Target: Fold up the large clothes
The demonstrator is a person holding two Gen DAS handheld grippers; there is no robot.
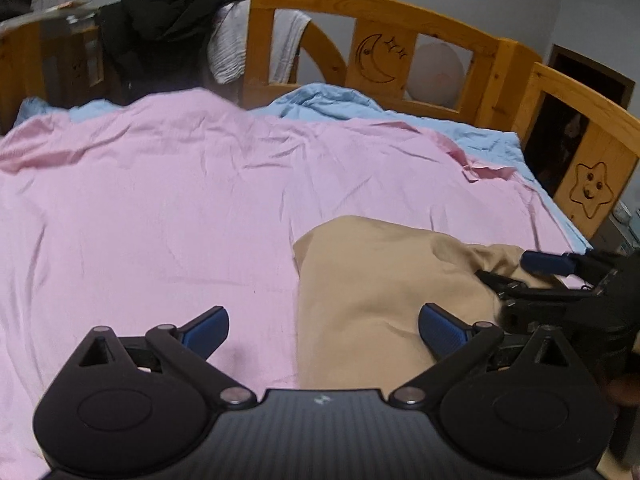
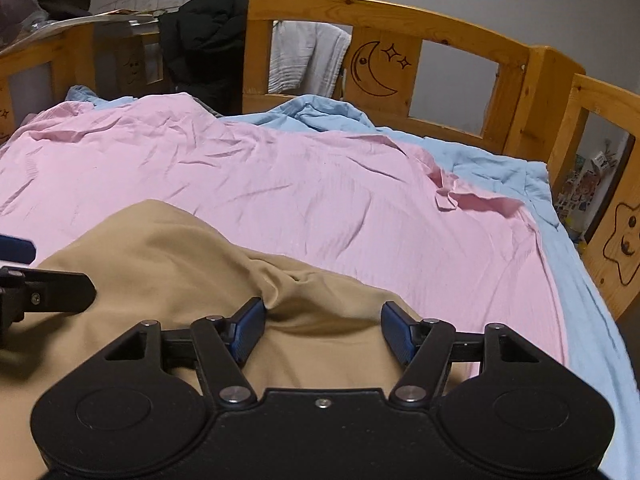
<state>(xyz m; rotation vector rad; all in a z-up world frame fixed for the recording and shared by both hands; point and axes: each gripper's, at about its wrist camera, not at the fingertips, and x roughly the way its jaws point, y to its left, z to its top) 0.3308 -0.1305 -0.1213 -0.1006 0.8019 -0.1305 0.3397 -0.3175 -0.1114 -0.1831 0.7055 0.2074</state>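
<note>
A: Place? A home bedroom, likely a child's.

B: Evidence?

A: Wooden bed frame (image 2: 516,68) carved with a moon (image 2: 370,69) and smiling star (image 1: 591,194); pink sheet (image 1: 160,208) over blue bedding (image 2: 492,164); dark clothes (image 1: 160,16) heaped on the rail.

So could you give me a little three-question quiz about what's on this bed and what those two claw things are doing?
1. True or false: the tan garment lies on the pink sheet.
2. Which carving is on the headboard's middle panel: A sun, B moon with stars, C fish?
3. Is either the left gripper or the right gripper clamped on cloth?

Key: 1 true. 2 B. 3 no, both stand open above the garment.
</note>
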